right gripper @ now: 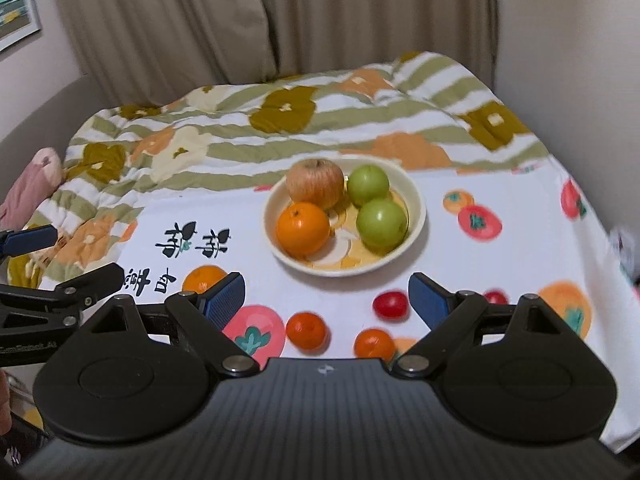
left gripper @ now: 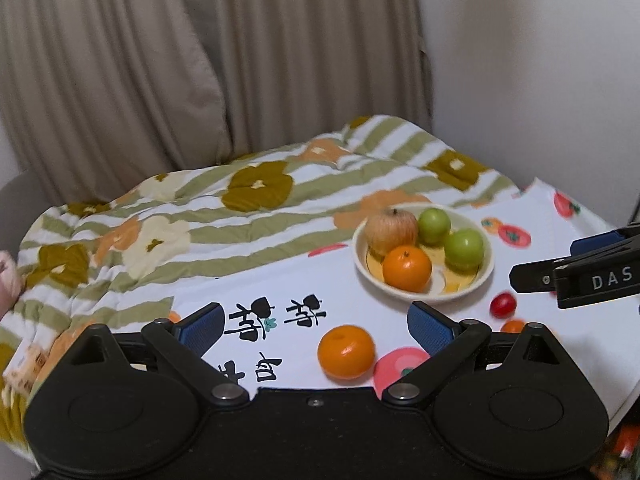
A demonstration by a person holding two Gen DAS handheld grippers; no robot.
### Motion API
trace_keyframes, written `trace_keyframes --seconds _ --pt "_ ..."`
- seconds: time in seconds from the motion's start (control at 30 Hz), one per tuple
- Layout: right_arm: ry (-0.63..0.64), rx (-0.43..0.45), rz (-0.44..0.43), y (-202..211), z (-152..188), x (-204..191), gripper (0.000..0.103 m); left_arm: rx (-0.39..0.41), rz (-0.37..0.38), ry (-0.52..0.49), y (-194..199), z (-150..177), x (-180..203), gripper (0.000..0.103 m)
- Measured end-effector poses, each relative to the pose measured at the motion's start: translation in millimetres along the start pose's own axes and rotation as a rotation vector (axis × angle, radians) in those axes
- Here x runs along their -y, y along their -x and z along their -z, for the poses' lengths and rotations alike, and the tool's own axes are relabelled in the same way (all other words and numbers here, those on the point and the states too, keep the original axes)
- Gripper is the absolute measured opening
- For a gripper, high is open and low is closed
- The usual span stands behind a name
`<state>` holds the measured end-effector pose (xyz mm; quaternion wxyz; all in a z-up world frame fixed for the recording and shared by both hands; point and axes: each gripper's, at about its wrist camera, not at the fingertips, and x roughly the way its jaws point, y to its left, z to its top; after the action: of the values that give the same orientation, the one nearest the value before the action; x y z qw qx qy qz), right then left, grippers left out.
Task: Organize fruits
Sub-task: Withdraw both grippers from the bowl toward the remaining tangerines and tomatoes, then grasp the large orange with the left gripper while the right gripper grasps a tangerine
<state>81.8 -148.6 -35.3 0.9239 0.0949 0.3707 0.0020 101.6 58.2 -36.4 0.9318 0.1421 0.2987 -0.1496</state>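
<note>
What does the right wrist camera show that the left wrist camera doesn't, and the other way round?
Only the right wrist view shows a framed picture on the wall and a second small orange fruit near the camera. Only the left wrist view shows a small carton at the quilt's edge. Both show the bowl holding four fruits, the loose orange on the cloth, a small red fruit, and both grippers open, left gripper and right gripper.
</note>
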Motion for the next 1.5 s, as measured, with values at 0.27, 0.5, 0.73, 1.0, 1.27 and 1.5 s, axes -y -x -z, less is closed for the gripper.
trace_keyframes --seconds 0.27,0.5,0.73,1.0,1.27,1.5 --pt "-0.087 -0.032 0.060 -33 30 -20 0.102 -0.041 0.138 -0.147 -53 21 -15 0.099" --pt "-0.129 -0.042 0.088 -59 46 -30 0.100 -0.068 0.236 -0.246 -92 37 -14 0.097" --pt "-0.118 -0.061 0.102 -76 51 -38 0.096 -0.119 0.305 -0.263 -121 42 -13 0.088" --pt "-0.065 -0.096 0.115 -96 53 -40 0.086 -0.172 0.336 -0.274 -141 47 -7 0.075" --pt "-0.026 -0.113 0.115 -108 51 -41 0.080 -0.187 0.363 -0.245 -147 46 -8 0.066" --pt "-0.018 -0.124 0.118 -116 51 -38 0.076 -0.179 0.353 -0.240 -145 47 -7 0.065"
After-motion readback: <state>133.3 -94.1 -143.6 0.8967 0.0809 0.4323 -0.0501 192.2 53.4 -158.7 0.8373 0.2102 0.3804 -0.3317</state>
